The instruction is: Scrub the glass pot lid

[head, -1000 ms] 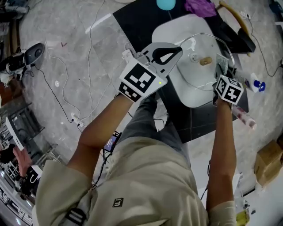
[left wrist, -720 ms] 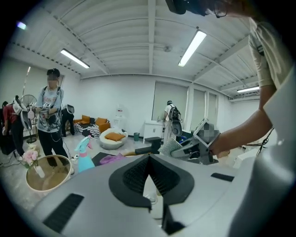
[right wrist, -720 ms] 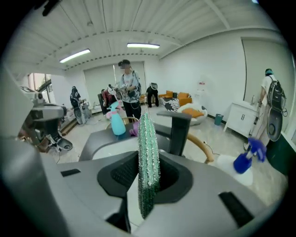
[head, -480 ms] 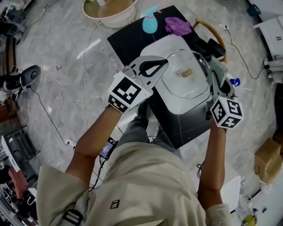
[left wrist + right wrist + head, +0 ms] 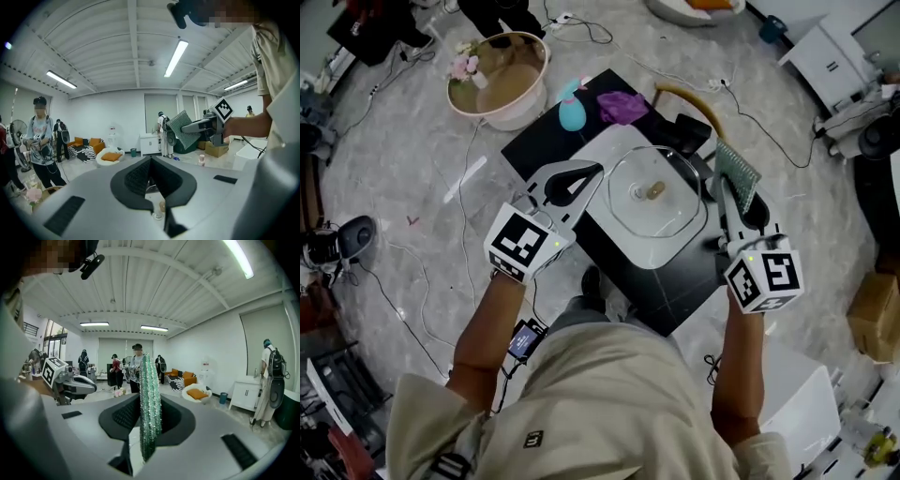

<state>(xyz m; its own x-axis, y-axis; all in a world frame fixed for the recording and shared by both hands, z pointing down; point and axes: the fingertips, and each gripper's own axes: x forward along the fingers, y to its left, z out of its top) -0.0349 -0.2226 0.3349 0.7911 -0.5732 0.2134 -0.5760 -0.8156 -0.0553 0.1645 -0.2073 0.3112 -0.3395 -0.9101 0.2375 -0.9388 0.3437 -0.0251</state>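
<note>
The round glass pot lid [image 5: 634, 212] is see-through, so its edge is hard to make out. Its small brown knob [image 5: 654, 191] shows best. From your left hand-held gripper's view you only get a tiny peek of that knob through the jaws. The tips of your right hand-held gripper [image 5: 734, 195] are hidden behind the green scrub pad [image 5: 737, 175].

The lid lies flat on a white board [image 5: 614, 242] on the black tabletop [image 5: 673, 283], between your two grippers. Your left hand-held gripper [image 5: 595, 171] has its jaws together, with nothing in them. Its tips are just beside the lid's left edge, but I cannot tell if they touch it. Your right hand-held gripper is clamped on the scrub pad, which stands on edge just to the right of the lid.

There is one lid, one scrub pad and two grippers. At the far end of the tabletop sit one blue bottle [image 5: 572, 113] and one purple cloth [image 5: 622, 106].
</note>
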